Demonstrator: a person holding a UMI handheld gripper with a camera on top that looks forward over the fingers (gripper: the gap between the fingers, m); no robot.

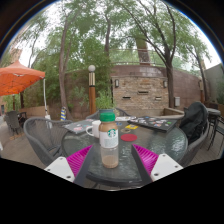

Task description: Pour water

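Observation:
A clear bottle [109, 140] with a green cap, a white label and pale brownish liquid at its bottom stands upright on a round glass patio table [140, 170]. It stands between my gripper's [109, 163] two pink-padded fingers [64, 164], with a wide gap at each side. The gripper is open and holds nothing. A white cup [94, 128] stands just behind the bottle to the left. A small red-rimmed dish [129, 135] lies behind it to the right.
Metal mesh chairs [42, 140] stand around the table. A black bag [194, 122] sits on a chair at the right. An orange umbrella [18, 77] is at the left, a stone outdoor fireplace [140, 88] and trees beyond.

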